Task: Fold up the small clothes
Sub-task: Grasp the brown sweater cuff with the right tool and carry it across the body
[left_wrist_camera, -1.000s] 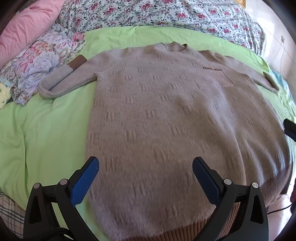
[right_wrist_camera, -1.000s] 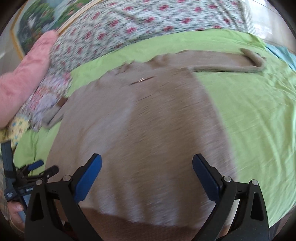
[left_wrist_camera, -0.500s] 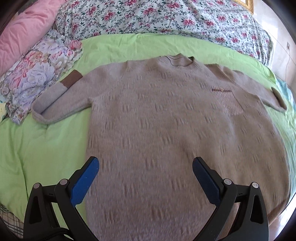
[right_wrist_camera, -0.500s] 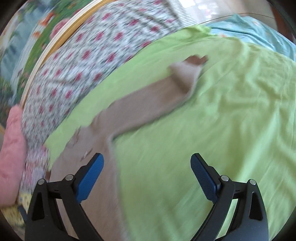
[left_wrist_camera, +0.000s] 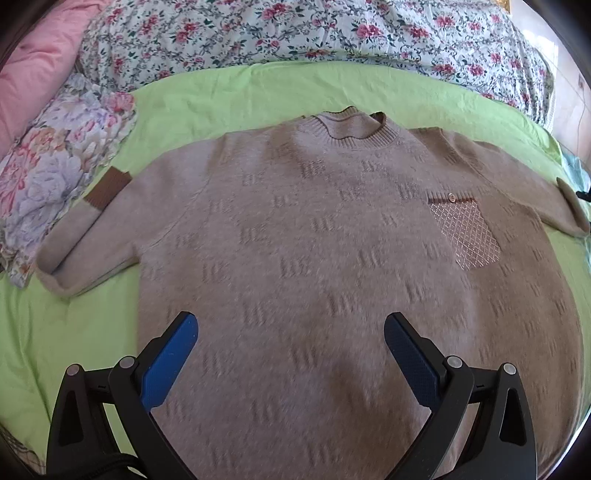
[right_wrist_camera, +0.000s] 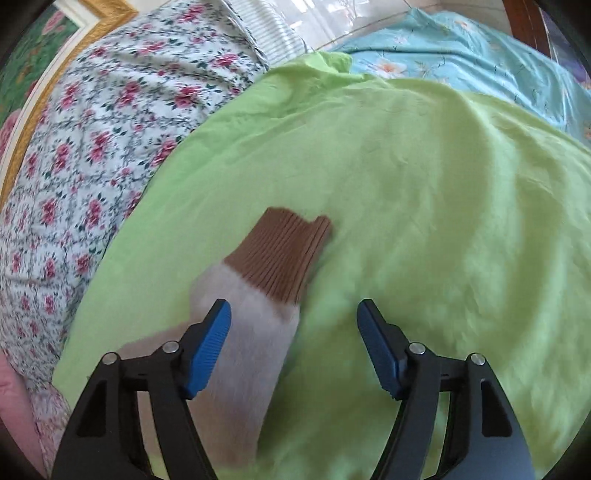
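A beige knit sweater point(left_wrist_camera: 314, 236) lies flat, front up, on a green sheet point(left_wrist_camera: 229, 92), collar away from me. Its left sleeve is folded back, brown cuff point(left_wrist_camera: 107, 186) showing. My left gripper point(left_wrist_camera: 290, 343) is open and empty above the sweater's lower body. My right gripper point(right_wrist_camera: 293, 332) is open and empty just above the end of the other sleeve point(right_wrist_camera: 251, 332), whose brown ribbed cuff point(right_wrist_camera: 284, 254) lies ahead of the left finger. The sleeve runs between the jaws, nearer the left one.
A floral quilt point(left_wrist_camera: 314, 29) lies along the far side, with a pink pillow point(left_wrist_camera: 33, 62) and a floral cloth point(left_wrist_camera: 55, 158) at the left. In the right wrist view a floral quilt point(right_wrist_camera: 92, 129) lies left and a blue floral sheet point(right_wrist_camera: 461, 48) beyond the green sheet point(right_wrist_camera: 443, 184).
My left gripper has moved forward over the sweater towards the collar. My right gripper has swung right, off the sweater body, and come down close over the sleeve end and its cuff.
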`<state>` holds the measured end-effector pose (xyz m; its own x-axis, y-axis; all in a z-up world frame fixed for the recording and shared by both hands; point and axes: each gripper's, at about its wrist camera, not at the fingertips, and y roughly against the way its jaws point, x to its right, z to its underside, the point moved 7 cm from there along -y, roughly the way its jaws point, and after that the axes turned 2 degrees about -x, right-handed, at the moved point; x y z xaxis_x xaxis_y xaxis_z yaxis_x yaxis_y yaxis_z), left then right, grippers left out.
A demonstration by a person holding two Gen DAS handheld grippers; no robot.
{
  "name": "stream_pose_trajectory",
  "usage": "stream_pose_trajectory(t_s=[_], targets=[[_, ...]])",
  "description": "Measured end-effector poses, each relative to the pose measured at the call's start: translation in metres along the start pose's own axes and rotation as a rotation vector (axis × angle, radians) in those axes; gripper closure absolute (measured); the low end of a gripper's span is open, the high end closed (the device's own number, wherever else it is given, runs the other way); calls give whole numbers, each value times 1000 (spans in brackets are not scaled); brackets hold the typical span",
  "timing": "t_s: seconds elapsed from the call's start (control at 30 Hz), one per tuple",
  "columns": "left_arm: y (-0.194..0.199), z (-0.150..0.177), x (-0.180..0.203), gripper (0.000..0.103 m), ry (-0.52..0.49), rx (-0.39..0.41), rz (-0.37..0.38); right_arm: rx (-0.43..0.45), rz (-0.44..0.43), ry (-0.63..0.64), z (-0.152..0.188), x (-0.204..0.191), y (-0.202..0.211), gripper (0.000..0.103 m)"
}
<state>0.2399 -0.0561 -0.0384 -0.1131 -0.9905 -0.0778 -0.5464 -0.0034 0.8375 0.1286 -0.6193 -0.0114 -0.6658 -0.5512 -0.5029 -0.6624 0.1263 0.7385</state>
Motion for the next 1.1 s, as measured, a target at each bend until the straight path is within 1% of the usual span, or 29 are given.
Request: stream_pose_trajectory(t_s=[0.03,0.07,0.1,0.13,0.17,0.2,0.27,0.33,0.37,0.4,0.43,0.47,0.53,0.57,0.63,0.67,0.7,0.77,0.8,0.87,0.9,0.97,1.03,1.1], targets=[[-5,-2,3,2,-5,-6,0,1,-6,6,-4,-1,-4,31],[-8,-1,5,2,-11,-15,-3,4,-6,14,-8,-1,-7,36],[-12,-2,6,2,-14,-20,-2,-2,-7,22,-10,-3,-10,43],[-17,-2,7,2,-15,-27,-2,-19,-15,29,-10,-5,-13,65],[-18,-4,7,2,-11,-24,7,-30,-28,33,-8,-9,-15,91],[-20,-3,7,2,-7,-26,11,-26,-35,43,-7,-13,-13,95],[-20,-2,5,2,2,-25,21,12,-73,90,-2,-32,0,95],[-20,-1,2,2,8,-24,27,26,-154,117,6,-55,9,95],[-19,0,1,2,12,-22,30,28,-212,148,16,-79,17,95],[-19,0,-1,2,15,-22,32,21,-244,169,25,-95,21,95],[-17,0,-3,2,22,-18,38,1,-296,199,41,-120,25,95],[-16,1,-6,2,30,-15,43,-14,-323,213,51,-135,26,95],[-13,2,-12,2,48,-7,53,-71,-410,243,84,-177,26,95],[-13,2,-14,2,55,-4,56,-119,-474,256,108,-205,23,95],[-12,3,-23,2,77,4,71,-183,-539,273,141,-239,17,95],[-11,4,-27,2,87,5,80,-239,-581,291,167,-265,10,95],[-11,4,-31,2,101,8,95,-270,-600,306,184,-281,5,95],[-10,4,-40,2,133,11,142,-335,-649,343,227,-321,-5,95],[-9,4,-44,2,147,16,162,-365,-667,347,241,-335,-11,95],[-9,2,-54,2,173,27,208,-417,-691,370,279,-368,-22,95],[-8,1,-56,2,179,32,220,-439,-705,377,292,-384,-28,95],[-9,-3,-62,2,188,44,243,-474,-728,385,314,-401,-35,95],[-11,-8,-68,2,193,51,264,-496,-729,419,337,-423,-44,95],[-15,-13,-72,2,203,44,280,-559,-741,419,359,-437,-57,95]])
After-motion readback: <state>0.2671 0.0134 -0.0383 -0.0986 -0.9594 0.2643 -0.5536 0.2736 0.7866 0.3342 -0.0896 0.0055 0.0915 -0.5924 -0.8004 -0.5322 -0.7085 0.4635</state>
